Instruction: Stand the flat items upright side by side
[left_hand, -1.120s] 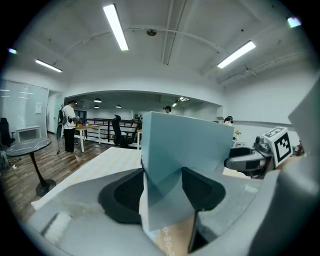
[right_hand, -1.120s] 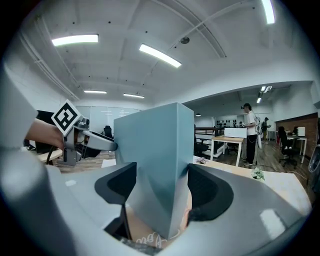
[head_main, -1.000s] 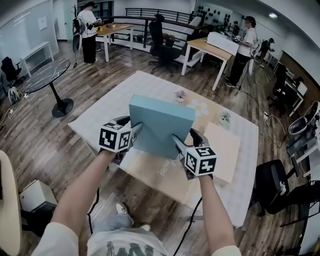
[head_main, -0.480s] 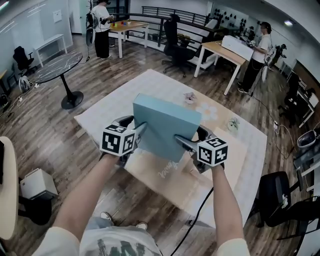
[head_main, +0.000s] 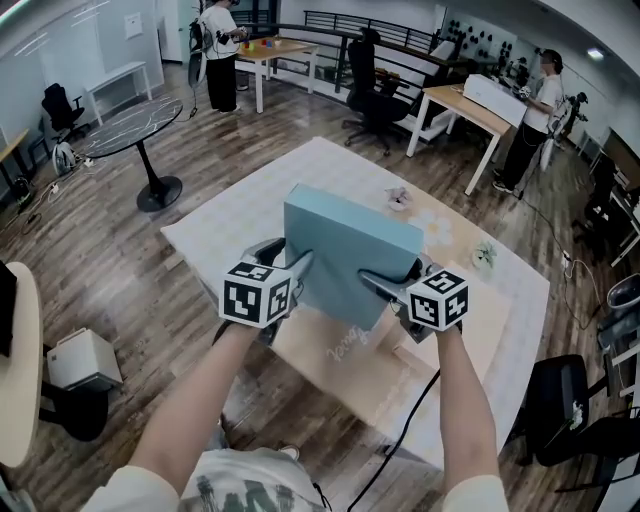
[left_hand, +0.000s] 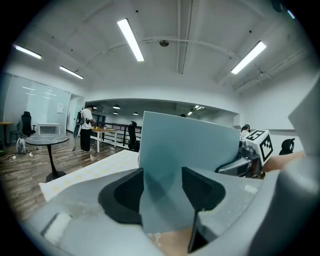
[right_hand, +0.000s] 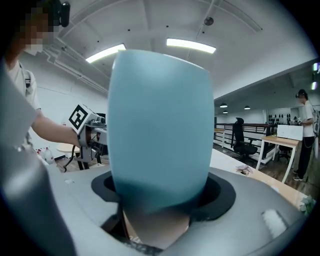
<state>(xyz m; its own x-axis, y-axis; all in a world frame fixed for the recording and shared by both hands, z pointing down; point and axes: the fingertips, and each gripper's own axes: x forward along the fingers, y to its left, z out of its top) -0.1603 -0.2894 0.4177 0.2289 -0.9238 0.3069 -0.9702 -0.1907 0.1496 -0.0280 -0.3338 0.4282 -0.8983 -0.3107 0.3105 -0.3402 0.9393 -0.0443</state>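
A flat light-blue box (head_main: 350, 255) is held up on edge, tilted, above a beige flat board (head_main: 345, 352) that lies on the table. My left gripper (head_main: 285, 260) clamps the box's left edge, and the blue panel (left_hand: 185, 150) fills the gap between its dark pads (left_hand: 125, 195). My right gripper (head_main: 393, 275) holds the opposite edge. Its jaws are closing, with the box (right_hand: 157, 130) between them and touching both pads. Each gripper shows in the other's view: the right one (left_hand: 252, 150) and the left one (right_hand: 85, 130).
The table (head_main: 230, 215) has a pale patterned cloth. A second beige board (head_main: 492, 320) lies to the right. Two small potted plants (head_main: 399, 197) (head_main: 486, 255) stand at the far side. Desks, office chairs, a round side table (head_main: 135, 115) and several people are around the room.
The blue box stays gripped at both edges. It and both grippers have drifted a little right in the head view as the camera shifted; the right jaws widened, then narrowed.
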